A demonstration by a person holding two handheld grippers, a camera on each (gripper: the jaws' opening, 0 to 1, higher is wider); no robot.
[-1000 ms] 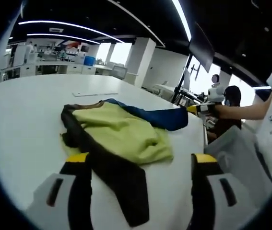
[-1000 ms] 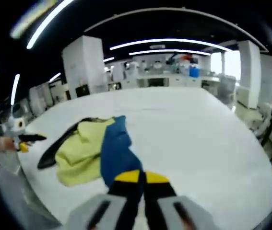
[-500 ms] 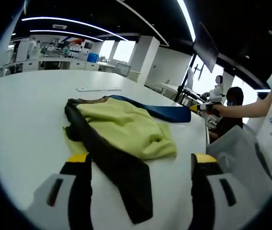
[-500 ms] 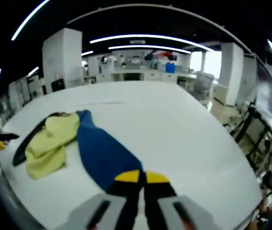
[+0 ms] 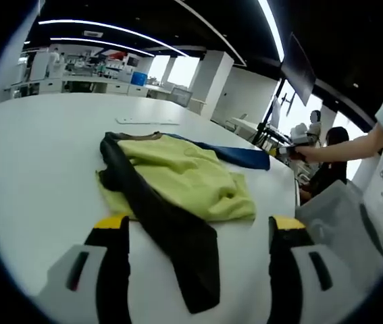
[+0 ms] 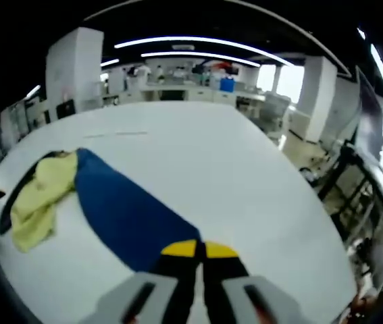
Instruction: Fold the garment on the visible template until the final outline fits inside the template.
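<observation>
left gripper jaws standing wide apart | right gripper jaws pinching together on garment, arm reaching out

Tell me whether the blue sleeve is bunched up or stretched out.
Stretched out. The blue sleeve runs as a long flat band from the yellow body to the right gripper, whose jaws are shut on its end.

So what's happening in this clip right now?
A person with two handheld grippers is spreading a garment on a white table. The right gripper is shut on the garment's blue sleeve, stretched out from the yellow-green body. The left gripper is open above the dark sleeve, not gripping it.
</observation>
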